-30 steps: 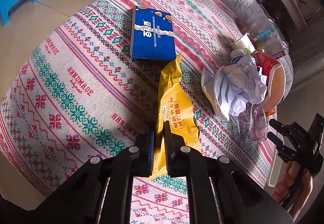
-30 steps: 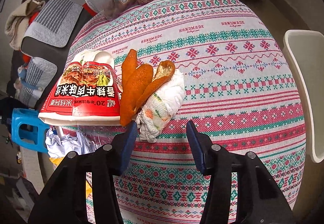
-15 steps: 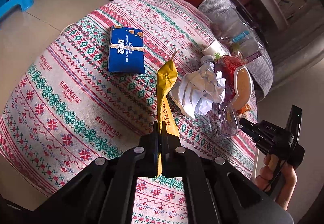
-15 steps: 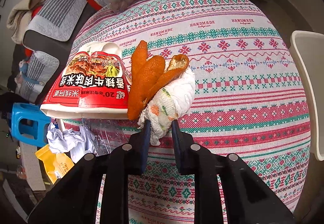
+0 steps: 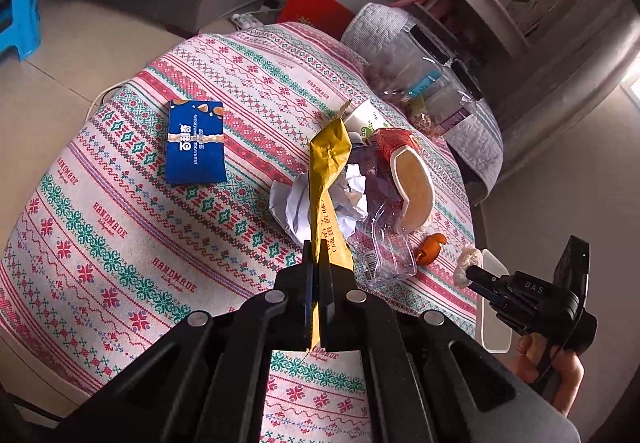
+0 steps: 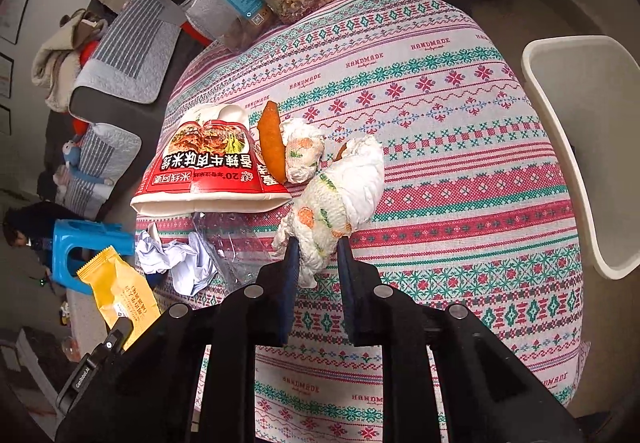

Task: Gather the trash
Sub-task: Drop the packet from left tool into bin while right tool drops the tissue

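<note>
1. Yellow foil wrapper (image 5: 325, 179): weightless, crinkly and slick. The left gripper (image 5: 318, 275) has its jaws clamped on its bottom edge, up off the bench (image 5: 120, 235).
2. Soft tissue wad (image 6: 340, 199) squishes easily; the right gripper (image 6: 316, 259) has just closed its jaws on its lower end.

My left hand-held gripper (image 5: 318, 283): matte black plastic, blue pads, silver round screws.
My right hand-held gripper (image 6: 316, 263): black, blue-padded fingers, silver screws.

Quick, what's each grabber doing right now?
Left gripper: shut on the yellow wrapper.
Right gripper: shut on the flowery tissue.
</note>
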A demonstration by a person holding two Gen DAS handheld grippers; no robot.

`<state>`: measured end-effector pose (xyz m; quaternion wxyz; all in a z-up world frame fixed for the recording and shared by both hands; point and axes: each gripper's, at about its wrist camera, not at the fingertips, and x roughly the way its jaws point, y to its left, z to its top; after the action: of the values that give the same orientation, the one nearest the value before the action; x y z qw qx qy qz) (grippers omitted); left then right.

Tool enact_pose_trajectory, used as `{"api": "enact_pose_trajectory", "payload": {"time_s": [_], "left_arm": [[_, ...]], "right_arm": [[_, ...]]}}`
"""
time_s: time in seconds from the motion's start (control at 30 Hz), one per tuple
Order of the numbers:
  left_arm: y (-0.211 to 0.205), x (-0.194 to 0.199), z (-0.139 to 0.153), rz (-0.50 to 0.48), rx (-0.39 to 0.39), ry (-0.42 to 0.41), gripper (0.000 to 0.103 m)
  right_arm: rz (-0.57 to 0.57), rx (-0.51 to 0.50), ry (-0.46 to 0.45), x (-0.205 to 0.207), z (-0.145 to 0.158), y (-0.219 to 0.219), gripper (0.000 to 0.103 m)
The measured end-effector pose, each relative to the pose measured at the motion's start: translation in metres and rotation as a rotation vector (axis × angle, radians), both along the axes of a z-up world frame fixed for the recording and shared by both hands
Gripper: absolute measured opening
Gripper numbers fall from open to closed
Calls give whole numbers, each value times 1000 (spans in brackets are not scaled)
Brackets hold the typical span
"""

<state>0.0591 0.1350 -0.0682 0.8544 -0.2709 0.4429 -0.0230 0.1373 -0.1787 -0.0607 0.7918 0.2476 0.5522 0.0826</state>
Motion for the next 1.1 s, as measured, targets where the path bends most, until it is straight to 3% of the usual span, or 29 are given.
{"api": "enact_pose_trajectory", "payload": {"time_s": [0.47, 0.7, 0.87, 1.1], "left_arm": [[-63, 3, 38, -133, 42, -158, 1], [-104, 18, 29, -206, -2, -129, 1], [-141, 30, 20, -268, -56, -100, 1], [-216, 52, 13, -379, -72, -64, 1]], "right_arm": [[25, 36, -65, -7, 21, -31, 19], [40, 22, -83, -15, 27, -44, 19], [-17, 26, -56, -19, 23, -75, 19], [-120, 36, -43, -24, 22, -126, 19]]}}
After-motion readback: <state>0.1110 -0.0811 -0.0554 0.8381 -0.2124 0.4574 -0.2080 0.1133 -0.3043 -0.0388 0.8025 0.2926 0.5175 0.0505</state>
